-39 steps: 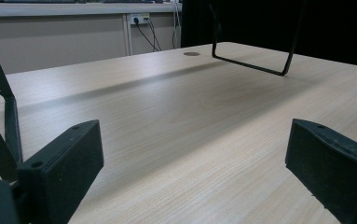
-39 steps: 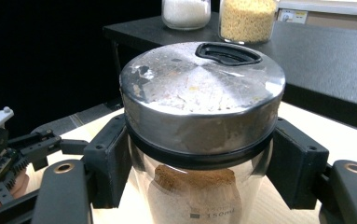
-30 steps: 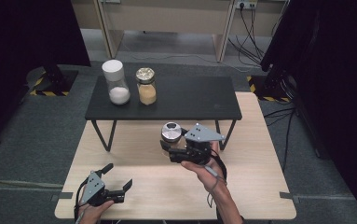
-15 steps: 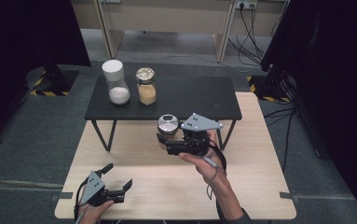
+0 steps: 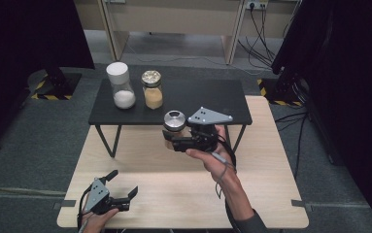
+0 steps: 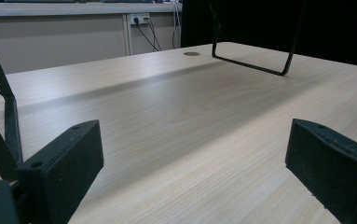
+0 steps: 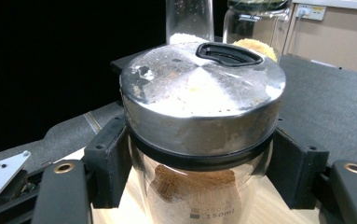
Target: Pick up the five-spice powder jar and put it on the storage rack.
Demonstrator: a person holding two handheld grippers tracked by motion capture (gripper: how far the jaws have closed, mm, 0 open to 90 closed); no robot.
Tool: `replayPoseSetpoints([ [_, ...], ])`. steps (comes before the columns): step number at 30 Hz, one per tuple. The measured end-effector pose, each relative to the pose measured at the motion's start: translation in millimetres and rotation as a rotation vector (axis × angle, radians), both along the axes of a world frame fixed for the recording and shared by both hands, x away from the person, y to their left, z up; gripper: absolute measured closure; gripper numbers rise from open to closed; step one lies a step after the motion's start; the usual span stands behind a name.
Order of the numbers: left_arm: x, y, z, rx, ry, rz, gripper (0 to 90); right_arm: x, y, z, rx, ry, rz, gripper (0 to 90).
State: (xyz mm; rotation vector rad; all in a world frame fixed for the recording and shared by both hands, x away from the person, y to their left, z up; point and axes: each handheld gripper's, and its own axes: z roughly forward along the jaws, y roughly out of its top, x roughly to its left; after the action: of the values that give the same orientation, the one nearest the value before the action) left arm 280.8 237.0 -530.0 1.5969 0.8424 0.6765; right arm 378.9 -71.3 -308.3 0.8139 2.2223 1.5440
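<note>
The right tongs (image 5: 170, 141) clamp a glass jar (image 5: 173, 127) w/ a metal lid, both jaws pressed against its sides just under the lid — brown powder inside. The jar is held up off the desk (image 5: 183, 189), at the front edge of the black shelf (image 5: 203, 99). On the shelf, behind the jar, stand a white-lidded jar (image 5: 120, 85) and a gold-lidded jar (image 5: 152, 89). The left tongs (image 5: 121, 191) rest low on the desk, well apart from the shelf — jaws spread wide, nothing between them.

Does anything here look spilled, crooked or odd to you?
Nothing looks spilled or broken. The jar with the metal lid stands upright in the right tool, its lid only smudged. The two other jars sit upright side by side on the black shelf. The left tool rests open on the wooden table.
</note>
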Motion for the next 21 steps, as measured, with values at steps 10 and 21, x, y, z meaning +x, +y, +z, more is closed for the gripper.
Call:
replayPoseSetpoints([
  [10, 0.0, 0.0, 0.1, 0.000, 0.001, 0.000, 3.8, 14.9, 4.6, 18.0, -0.014, -0.003, -0.036, 31.0],
  [21, 0.0, 0.1, 0.0, 0.000, 0.001, 0.000, 3.8, 37.4, 7.9, 30.2, -0.021, -0.010, -0.098, 31.0],
])
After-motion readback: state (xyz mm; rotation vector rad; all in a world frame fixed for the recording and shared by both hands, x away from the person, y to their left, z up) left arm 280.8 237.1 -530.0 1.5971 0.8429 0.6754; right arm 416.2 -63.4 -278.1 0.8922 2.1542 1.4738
